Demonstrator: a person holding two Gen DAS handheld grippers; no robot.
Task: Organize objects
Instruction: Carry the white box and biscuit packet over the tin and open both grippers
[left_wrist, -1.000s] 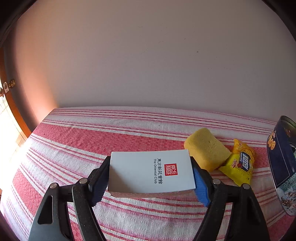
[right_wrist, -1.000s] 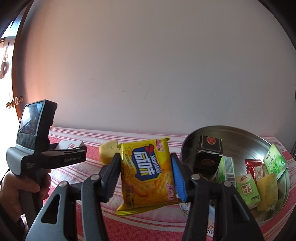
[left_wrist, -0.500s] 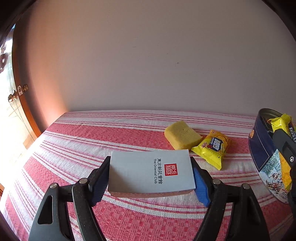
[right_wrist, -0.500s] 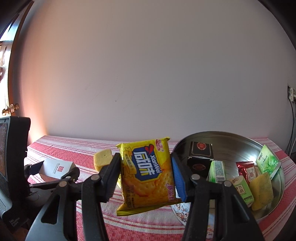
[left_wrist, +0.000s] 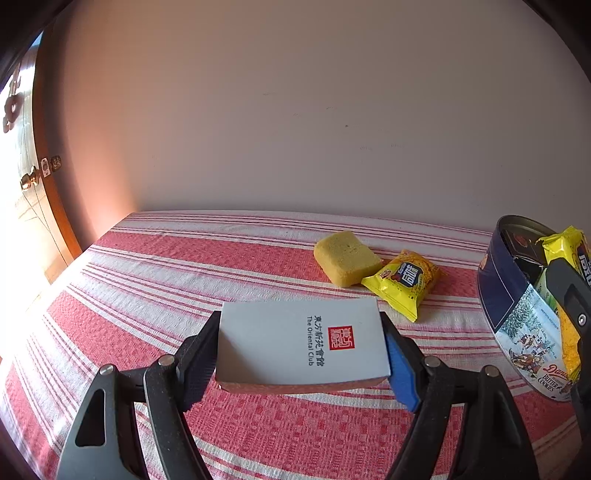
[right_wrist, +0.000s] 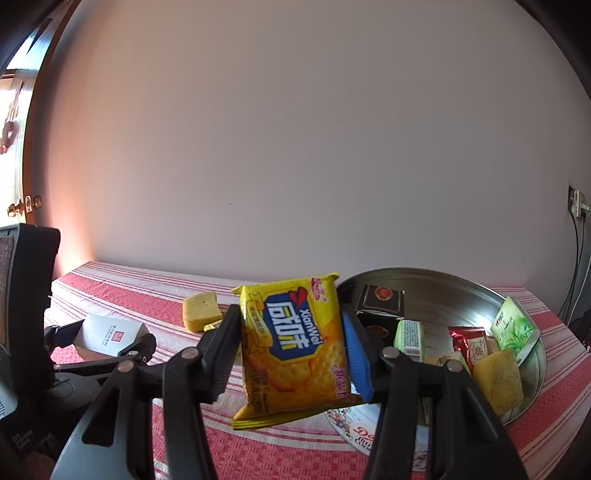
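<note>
Right now I am clamping a white card box (left_wrist: 303, 341) printed "The Oriental Club" between my left tongs (left_wrist: 301, 354), holding it above the red-and-white striped table (left_wrist: 166, 280). My right tongs (right_wrist: 291, 347) are gripping a yellow cracker packet (right_wrist: 293, 341) upright by its two side edges, lifted off the cloth just in front of the round cookie tin (right_wrist: 436, 291).

Beyond the white box, a yellow sponge (left_wrist: 345, 256) is lying on the table with a small yellow snack pouch (left_wrist: 404, 284) touching its right end. Both are sitting between my left tongs and the wall, well apart from the box itself.

The tin is standing at the right end of the table, its blue printed wall (left_wrist: 517, 317) facing my left camera. Inside it I am seeing a black box (right_wrist: 380, 304) at the back, a pale green wrapped bar (right_wrist: 408, 338), a red foil sachet (right_wrist: 467, 341), a green tea sachet (right_wrist: 513, 326) leaning on the rim, and a yellow piece (right_wrist: 498, 376) near the front. In the right view, the cracker packet and the blue pad are covering the tin's near left rim.
</note>
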